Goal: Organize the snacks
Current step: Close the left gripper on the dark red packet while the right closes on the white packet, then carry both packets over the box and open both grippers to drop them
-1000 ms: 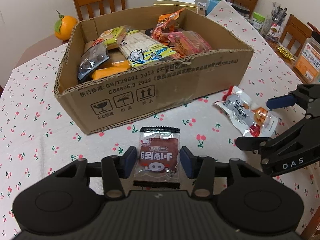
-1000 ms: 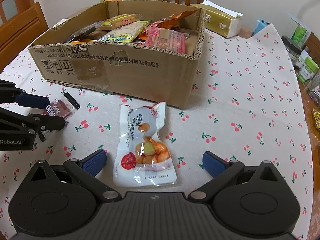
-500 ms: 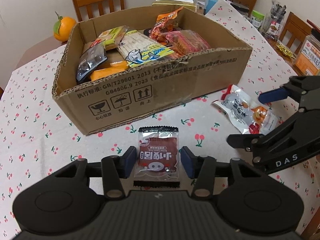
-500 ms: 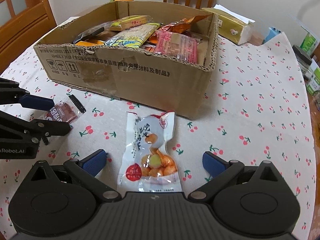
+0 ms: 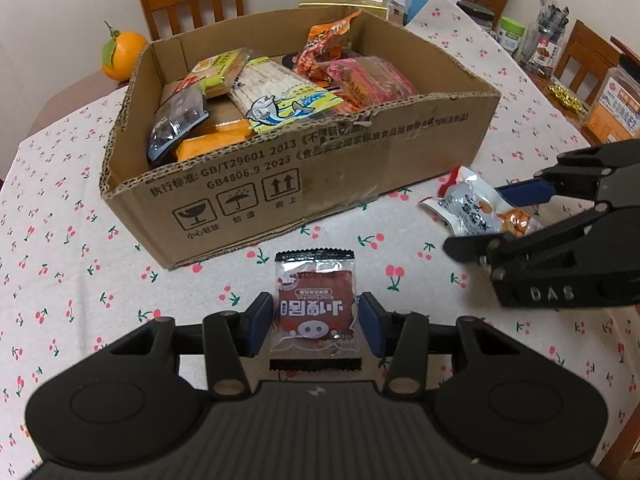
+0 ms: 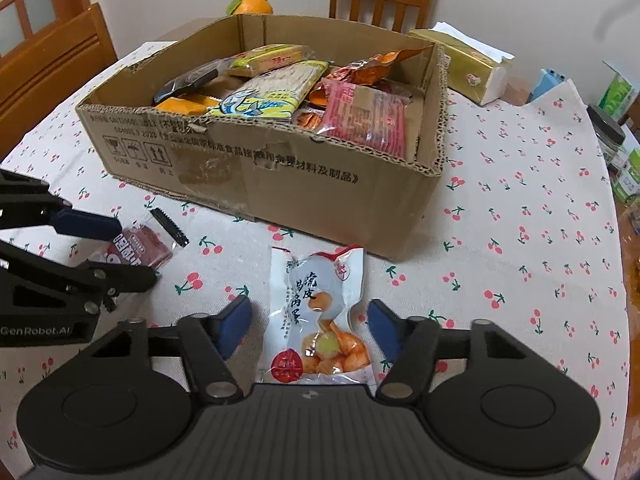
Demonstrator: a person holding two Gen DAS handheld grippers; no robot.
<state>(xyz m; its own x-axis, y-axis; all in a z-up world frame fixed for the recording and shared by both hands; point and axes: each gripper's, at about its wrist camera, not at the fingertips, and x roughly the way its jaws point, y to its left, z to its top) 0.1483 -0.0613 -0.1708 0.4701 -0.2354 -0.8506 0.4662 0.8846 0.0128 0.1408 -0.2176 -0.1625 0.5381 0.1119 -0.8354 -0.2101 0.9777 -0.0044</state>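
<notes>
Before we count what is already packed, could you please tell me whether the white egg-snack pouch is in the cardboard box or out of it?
Out. The white egg-snack pouch lies flat on the tablecloth, in front of the cardboard box.

**Two loose packets in front of the filled box**

A small dark-red snack packet (image 5: 315,309) is lying flat between the left gripper (image 5: 315,322) pads. A white pouch (image 6: 320,316) showing orange pieces is lying between the right gripper (image 6: 308,326) pads. Beyond both, the open cardboard box (image 5: 360,168) is sitting filled with snack packs.

Both jaws closing in: left hand-held gripper (image 5: 315,318) nearly pinched, right hand-held gripper (image 6: 310,326) half-wide.
</notes>
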